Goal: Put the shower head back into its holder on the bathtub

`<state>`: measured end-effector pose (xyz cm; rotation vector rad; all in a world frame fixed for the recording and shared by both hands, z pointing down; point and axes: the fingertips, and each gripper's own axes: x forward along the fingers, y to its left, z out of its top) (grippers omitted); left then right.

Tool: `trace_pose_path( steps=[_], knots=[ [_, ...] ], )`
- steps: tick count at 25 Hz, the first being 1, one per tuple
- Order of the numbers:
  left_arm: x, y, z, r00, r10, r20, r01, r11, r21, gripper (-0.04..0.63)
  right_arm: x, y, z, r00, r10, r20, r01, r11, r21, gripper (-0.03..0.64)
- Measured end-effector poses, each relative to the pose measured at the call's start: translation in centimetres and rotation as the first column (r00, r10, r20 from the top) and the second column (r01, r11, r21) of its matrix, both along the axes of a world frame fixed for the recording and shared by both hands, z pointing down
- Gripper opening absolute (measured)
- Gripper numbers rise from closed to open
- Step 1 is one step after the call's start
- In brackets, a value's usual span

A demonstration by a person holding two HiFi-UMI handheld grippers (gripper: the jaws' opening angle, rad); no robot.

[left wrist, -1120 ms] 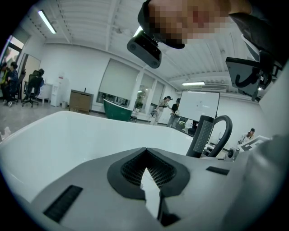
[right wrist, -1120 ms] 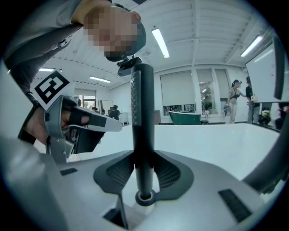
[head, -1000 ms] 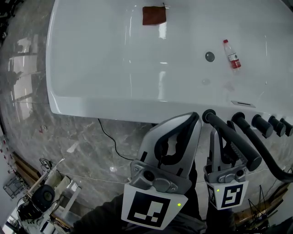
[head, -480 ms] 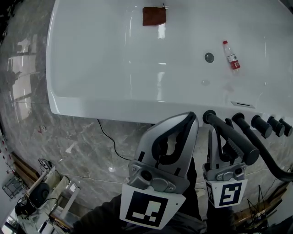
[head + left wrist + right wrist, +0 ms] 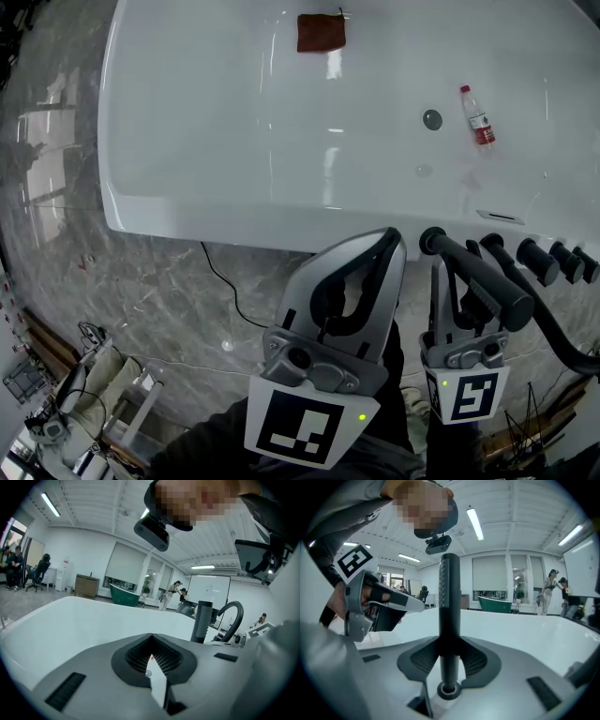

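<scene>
The black stick shower head [image 5: 478, 281] lies slanted across my right gripper [image 5: 446, 270], which is shut on its handle; its round end [image 5: 430, 240] is at the near rim of the white bathtub [image 5: 234, 220]. In the right gripper view the shower head [image 5: 449, 597] stands upright between the jaws of my right gripper [image 5: 449, 665]. Its black hose [image 5: 562, 342] runs off to the right. My left gripper [image 5: 392, 242] hangs just left of it, shut on nothing, and the shower head [image 5: 203, 620] shows to its right in the left gripper view. I cannot make out the holder.
Several black tap knobs [image 5: 536, 260] line the tub rim at the right. Inside the tub are a brown cloth [image 5: 321, 32], the drain [image 5: 431, 119] and a small bottle [image 5: 478, 117]. A black cable [image 5: 220, 281] trails over the marble floor below the tub.
Nothing has visibly changed apart from a slight shift of the head view; both grippers and the shower head keep their places.
</scene>
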<state>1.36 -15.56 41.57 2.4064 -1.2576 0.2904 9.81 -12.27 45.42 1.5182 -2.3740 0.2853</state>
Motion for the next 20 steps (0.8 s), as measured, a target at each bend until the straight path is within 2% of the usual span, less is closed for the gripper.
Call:
trace_pose_path(
  steps=[6,20],
  knots=[
    [-0.3,-0.2,0.1,1.0,-0.008,0.001,0.008,1.0,-0.002,0.003,1.4,1.1,0.0,0.999,0.041,0.004,-0.041,0.999,-0.027,0.141],
    [-0.4,-0.1,0.0,1.0,-0.012,-0.001,0.012,1.0,-0.003,0.003,0.1,0.6,-0.2,1.0,-0.005,0.026,0.005,1.0,-0.012,0.141]
  ],
)
